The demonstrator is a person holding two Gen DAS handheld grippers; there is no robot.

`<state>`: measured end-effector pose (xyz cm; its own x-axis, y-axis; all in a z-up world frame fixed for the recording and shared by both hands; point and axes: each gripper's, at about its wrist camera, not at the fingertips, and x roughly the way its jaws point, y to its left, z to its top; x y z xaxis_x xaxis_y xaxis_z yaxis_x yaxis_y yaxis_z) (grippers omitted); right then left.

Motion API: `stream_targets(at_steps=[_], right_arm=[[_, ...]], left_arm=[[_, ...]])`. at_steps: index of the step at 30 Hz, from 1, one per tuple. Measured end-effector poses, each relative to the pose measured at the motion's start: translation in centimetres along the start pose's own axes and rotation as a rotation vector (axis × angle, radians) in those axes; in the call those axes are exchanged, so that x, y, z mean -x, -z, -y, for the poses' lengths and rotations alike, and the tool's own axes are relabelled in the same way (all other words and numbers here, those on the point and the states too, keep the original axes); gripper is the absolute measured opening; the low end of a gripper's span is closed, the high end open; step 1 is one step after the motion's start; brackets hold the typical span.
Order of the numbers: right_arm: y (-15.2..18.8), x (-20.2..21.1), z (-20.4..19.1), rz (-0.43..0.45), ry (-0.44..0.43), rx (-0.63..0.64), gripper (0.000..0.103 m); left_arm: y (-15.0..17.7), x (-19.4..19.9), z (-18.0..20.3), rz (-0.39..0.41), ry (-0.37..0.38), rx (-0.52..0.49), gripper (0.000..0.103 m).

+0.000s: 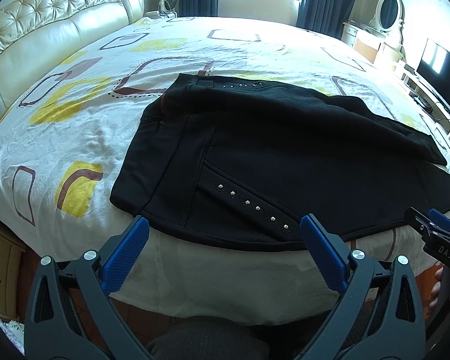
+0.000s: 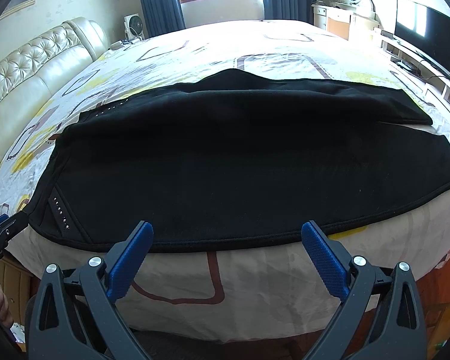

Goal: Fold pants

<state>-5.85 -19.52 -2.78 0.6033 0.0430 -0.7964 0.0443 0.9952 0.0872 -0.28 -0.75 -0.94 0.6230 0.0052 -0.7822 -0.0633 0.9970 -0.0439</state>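
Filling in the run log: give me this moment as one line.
task: fold pants | black pants flat on bed | left tongs open, empty | right tongs open, empty | both at near hem

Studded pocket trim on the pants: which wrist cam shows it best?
Left wrist. The studded pocket trim sits near centre, just beyond the open left gripper, each stud distinct on the black pants. The right wrist view shows it only small at the far left edge, beside the left gripper's tip.
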Motion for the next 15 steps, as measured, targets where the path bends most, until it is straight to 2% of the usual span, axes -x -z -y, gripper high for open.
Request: stream_targets(at_steps=[15], right_arm=[[0.23, -0.08, 0.09, -0.010, -0.003, -0.009, 0.099]], left_arm=[[0.02, -0.05, 0.12, -0.007, 0.006, -0.005, 0.101]])
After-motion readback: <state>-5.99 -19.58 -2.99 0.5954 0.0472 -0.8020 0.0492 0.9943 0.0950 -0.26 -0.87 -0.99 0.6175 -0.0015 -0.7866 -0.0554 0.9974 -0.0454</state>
